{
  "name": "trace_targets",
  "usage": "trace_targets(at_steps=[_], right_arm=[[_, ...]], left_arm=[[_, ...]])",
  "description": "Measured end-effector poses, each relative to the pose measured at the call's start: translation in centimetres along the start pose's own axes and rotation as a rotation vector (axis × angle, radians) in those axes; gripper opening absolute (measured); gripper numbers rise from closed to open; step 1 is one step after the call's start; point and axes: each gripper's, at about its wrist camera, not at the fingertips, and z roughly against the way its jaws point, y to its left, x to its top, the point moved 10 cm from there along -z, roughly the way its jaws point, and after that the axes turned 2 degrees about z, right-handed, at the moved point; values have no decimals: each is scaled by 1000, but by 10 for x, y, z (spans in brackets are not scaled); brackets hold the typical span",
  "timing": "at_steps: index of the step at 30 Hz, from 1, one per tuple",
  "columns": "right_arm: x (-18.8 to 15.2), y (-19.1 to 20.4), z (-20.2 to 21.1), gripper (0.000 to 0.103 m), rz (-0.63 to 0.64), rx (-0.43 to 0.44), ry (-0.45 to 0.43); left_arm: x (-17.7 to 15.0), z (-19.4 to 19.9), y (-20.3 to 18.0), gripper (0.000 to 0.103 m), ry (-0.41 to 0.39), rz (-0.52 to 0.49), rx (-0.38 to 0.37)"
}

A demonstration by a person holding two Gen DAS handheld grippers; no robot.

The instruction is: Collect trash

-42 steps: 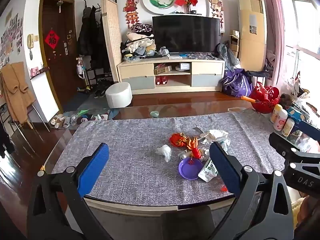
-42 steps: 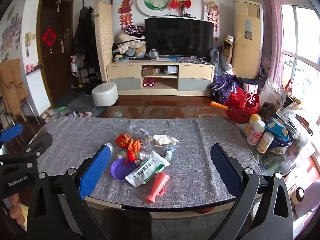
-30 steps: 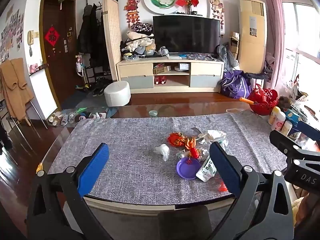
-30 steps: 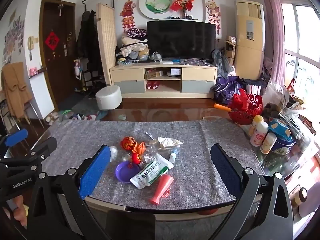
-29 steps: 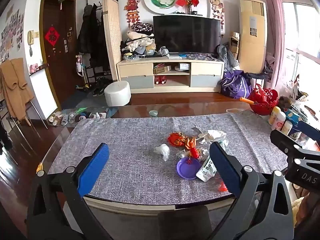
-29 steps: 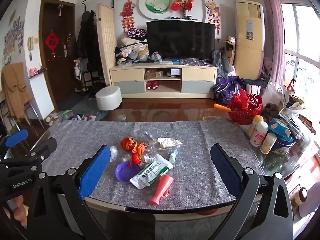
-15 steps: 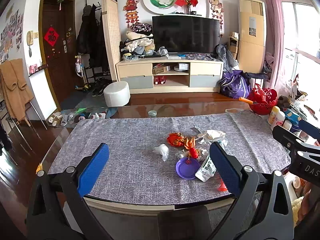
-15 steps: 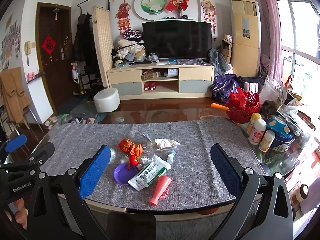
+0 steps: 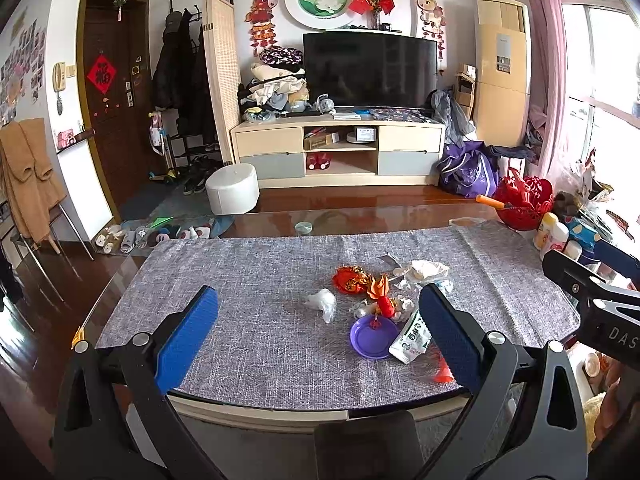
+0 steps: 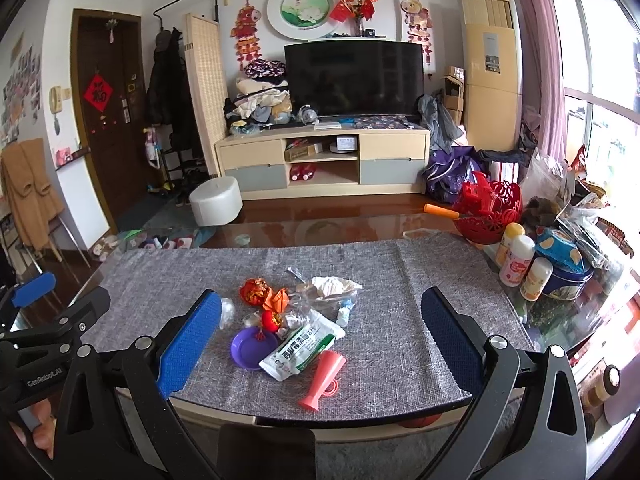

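Living room: TV unit at the back, grey cloth point(image 9: 248, 280) over a glass-topped desk point(image 9: 280, 220) in front.

Left wrist view: left gripper point(image 9: 316, 332) held short of the desk's near edge, fingers point(image 9: 188, 336) spread wide, nothing between them. Trash heap on the cloth, right of centre: purple dish point(image 9: 370, 338), white sachet point(image 9: 412, 336) overlapping its rim, red wrappers point(image 9: 352, 278), crumpled tissue point(image 9: 428, 270), a clear plastic scrap point(image 9: 324, 302) lying slightly apart to the left. Right gripper poking in at the far right edge.

Right wrist view: right gripper point(image 10: 320, 332) likewise hanging back, fingers point(image 10: 448, 332) wide apart and empty. Heap sitting nearly dead centre between them, coral horn point(image 10: 322, 374) nearest the edge. Probably lined up for a first pick; nothing collected yet. No bin visible in either view.
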Motion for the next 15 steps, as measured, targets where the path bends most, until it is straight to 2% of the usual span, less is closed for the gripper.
trace_targets(at_steps=[15], right_arm=[[2, 0, -1, 100, -10, 7, 6]], left_arm=[[1, 2, 0, 95, -2, 2, -1]])
